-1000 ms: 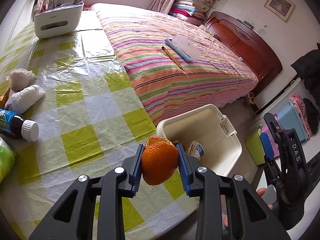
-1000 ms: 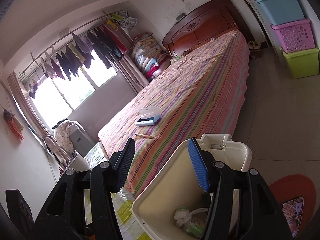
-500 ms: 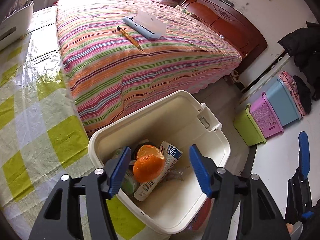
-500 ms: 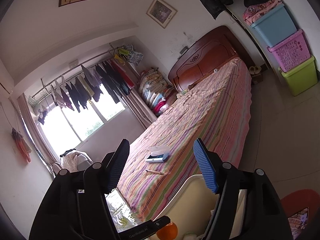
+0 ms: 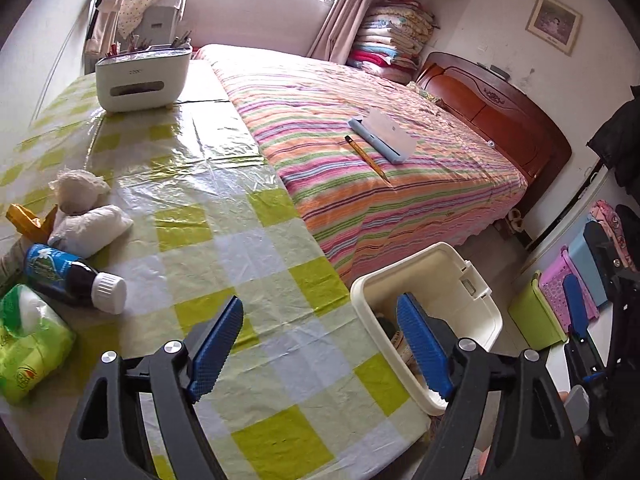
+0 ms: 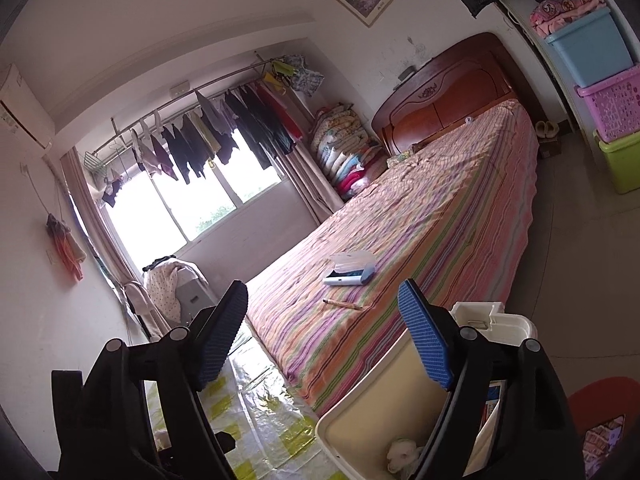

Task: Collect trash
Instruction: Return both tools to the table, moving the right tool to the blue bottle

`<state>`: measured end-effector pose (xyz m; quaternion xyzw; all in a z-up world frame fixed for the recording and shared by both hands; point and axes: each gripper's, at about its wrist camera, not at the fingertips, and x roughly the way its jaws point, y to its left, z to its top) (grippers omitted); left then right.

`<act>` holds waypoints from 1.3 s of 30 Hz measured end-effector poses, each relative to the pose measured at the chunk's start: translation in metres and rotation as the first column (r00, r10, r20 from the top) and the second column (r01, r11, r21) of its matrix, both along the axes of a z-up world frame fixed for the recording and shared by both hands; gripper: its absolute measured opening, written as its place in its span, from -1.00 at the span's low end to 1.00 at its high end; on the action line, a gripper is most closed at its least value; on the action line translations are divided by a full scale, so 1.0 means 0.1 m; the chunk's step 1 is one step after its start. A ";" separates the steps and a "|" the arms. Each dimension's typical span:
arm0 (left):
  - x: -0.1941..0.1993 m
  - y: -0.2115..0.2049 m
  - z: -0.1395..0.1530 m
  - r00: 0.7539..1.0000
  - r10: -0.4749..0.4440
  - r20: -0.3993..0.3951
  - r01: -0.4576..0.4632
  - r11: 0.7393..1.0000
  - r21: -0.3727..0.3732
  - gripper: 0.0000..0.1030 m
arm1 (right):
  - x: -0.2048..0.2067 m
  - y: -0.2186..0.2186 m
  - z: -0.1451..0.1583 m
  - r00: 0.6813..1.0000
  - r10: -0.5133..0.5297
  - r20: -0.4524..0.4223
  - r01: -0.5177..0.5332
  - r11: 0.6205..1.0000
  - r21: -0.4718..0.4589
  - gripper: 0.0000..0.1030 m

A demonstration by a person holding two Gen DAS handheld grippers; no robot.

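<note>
Trash remains on your surface (image 5: 248,264): dark bottle (image 5: 74,278), wadded tissues (image 5: 86,216), green pack (image 5: 30,342). Your left claw (image 5: 320,340) and right claw (image 6: 324,334) are both opening, empty. Bin (image 5: 480,320) sits at the surface's edge; reach left for the bottle next.

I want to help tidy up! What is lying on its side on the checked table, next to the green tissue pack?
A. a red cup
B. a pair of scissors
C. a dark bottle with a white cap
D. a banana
C: the dark bottle with a white cap lies on its side on the checked table, right beside the green tissue pack.
</note>
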<state>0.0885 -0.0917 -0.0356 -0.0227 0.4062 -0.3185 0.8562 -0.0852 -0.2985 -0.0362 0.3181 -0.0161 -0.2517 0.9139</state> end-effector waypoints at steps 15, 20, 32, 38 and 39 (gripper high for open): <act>0.51 1.80 0.15 0.938 0.343 0.054 -0.337 0.937 -0.093 0.50 | 0.93 0.82 -0.08 0.930 0.288 -0.228 -0.313 0.946 -0.085 0.59; 0.55 2.07 0.05 0.929 0.371 0.008 -0.370 0.927 -0.058 0.50 | 1.28 1.10 -0.18 0.850 0.424 -0.313 -0.458 0.888 -0.040 0.59; 0.40 2.34 -0.21 0.962 0.263 -0.071 -0.260 0.964 0.054 0.50 | 2.08 1.76 -0.17 0.538 0.705 -0.462 -0.796 0.606 -0.003 0.59; 0.46 2.49 -0.36 0.948 0.266 -0.175 -0.264 0.964 0.034 0.50 | 2.49 2.28 -0.16 0.346 0.723 -0.597 -0.912 0.409 -0.033 0.37; 0.47 2.51 -0.37 0.946 0.265 -0.190 -0.265 0.964 0.025 0.50 | 2.55 2.33 -0.19 0.319 0.723 -0.613 -0.919 0.395 -0.012 0.15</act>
